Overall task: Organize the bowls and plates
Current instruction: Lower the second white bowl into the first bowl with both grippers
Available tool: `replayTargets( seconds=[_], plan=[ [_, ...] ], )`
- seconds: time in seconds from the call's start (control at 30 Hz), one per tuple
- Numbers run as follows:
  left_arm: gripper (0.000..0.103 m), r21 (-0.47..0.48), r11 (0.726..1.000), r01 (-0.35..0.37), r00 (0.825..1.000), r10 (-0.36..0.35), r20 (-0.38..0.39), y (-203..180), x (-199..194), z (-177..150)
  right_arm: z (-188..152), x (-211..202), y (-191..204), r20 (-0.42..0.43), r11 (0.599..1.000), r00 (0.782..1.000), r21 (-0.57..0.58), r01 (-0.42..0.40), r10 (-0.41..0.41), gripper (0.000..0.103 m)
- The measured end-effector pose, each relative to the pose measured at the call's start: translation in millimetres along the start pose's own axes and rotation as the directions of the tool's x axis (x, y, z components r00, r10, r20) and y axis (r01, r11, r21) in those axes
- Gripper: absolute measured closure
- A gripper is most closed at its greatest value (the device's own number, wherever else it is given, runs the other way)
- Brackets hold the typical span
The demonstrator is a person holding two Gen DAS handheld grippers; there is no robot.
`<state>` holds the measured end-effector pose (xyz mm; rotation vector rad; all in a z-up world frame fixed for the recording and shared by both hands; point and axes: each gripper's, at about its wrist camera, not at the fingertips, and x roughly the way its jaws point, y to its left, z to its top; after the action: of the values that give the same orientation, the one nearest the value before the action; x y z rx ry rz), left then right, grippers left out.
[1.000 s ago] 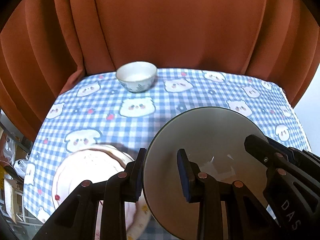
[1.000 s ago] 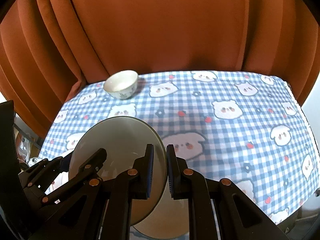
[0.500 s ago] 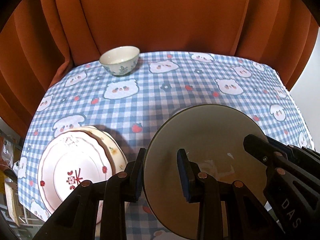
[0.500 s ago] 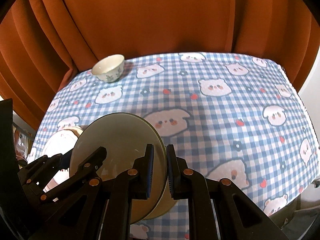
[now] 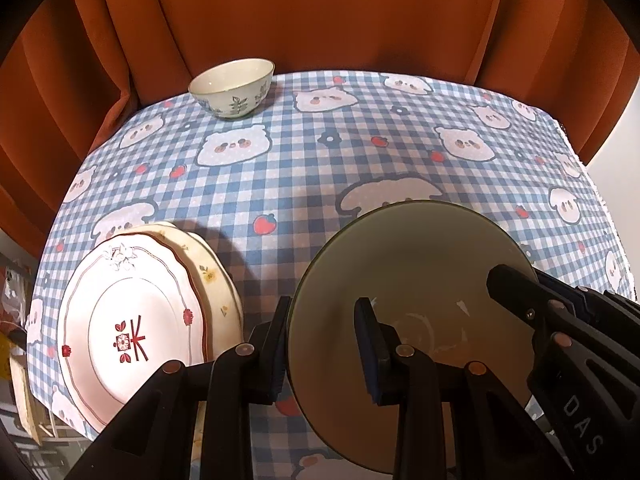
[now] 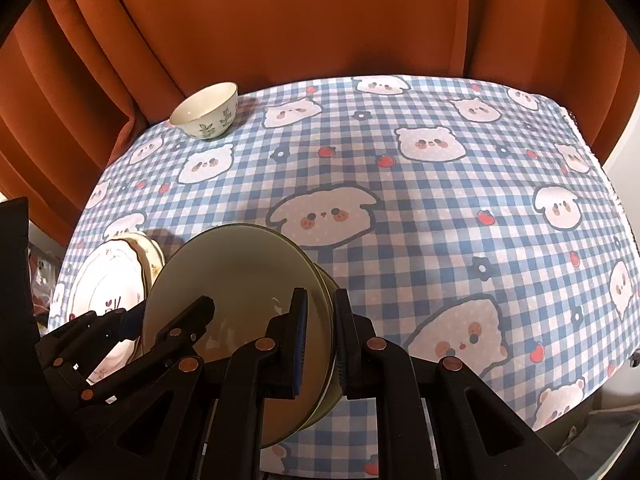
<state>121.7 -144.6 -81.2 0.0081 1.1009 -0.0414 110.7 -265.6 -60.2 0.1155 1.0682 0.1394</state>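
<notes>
Holding green bowl w/ both grippers, left & right each clamped on opposite rims, so it stays level above worktop.

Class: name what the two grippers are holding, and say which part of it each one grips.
Both hold the green bowl by its rim: the left gripper pinches the left side, the right gripper the right side, each with one finger inside.

Olive bowl tilted, white plates stacked — small bowl far
</notes>
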Motion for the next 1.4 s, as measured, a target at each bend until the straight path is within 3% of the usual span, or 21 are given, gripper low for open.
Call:
replayTargets(
  seconds=[0.3, 0.63, 0.73, 0.83, 0.9, 0.97, 1.0, 1.17, 1.4],
  plan=[
    [0.073, -0.010, 1.000, 0.019, 0.999, -0.019, -0.044, -4.6, 13.0, -1.7, -1.1, 12.9, -4.7, -0.031, 1.000, 0.999, -0.005, 0.022, -0.022, 0.087],
    [0.072, -0.012, 1.000, 0.016, 1.000, -0.016, -0.023, -7.2, 17.8, -3.2, -2.0, 16.2, -5.0, -0.014, 0.998, 0.998, -0.018, 0.054, -0.054, 0.083],
    [0.067, -0.009, 0.999, 0.044, 0.998, -0.044, -0.036, -5.3, 17.1, -4.4, -2.8, 17.8, -2.7, -0.016, 0.998, 0.998, -0.015, 0.067, -0.067, 0.077],
    [0.062, -0.010, 0.996, 0.091, 0.994, -0.092, -0.056, -2.2, 17.0, -6.8, -4.3, 19.2, 0.7, -0.029, 0.998, 0.998, -0.005, 0.062, -0.062, 0.061],
    [0.055, -0.005, 0.993, 0.119, 0.991, -0.119, -0.062, -1.1, 17.0, -8.3, -5.4, 20.9, 4.4, -0.046, 0.999, 0.998, -0.001, 0.052, -0.052, 0.048],
    [0.043, 0.008, 0.991, 0.131, 0.990, -0.130, -0.057, 0.3, 15.2, -8.5, -6.8, 19.4, 9.3, -0.041, 0.997, 0.997, -0.008, 0.070, -0.071, 0.043],
    [0.041, 0.015, 0.990, 0.139, 0.989, -0.139, -0.051, 2.5, 13.1, -7.5, -7.3, 18.0, 11.7, -0.038, 0.996, 0.995, -0.007, 0.088, -0.088, 0.040],
    [0.027, 0.037, 0.986, 0.164, 0.986, -0.163, -0.028, 12.6, 1.3, -2.3, -6.2, 9.3, 19.1, -0.035, 0.991, 0.991, 0.030, 0.127, -0.126, 0.038],
    [0.019, 0.083, 0.982, 0.171, 0.984, -0.174, 0.040, 36.2, -23.8, 12.7, 2.1, -13.1, 35.4, 0.010, 0.979, 0.981, 0.068, 0.190, -0.191, 0.038]
  ],
)
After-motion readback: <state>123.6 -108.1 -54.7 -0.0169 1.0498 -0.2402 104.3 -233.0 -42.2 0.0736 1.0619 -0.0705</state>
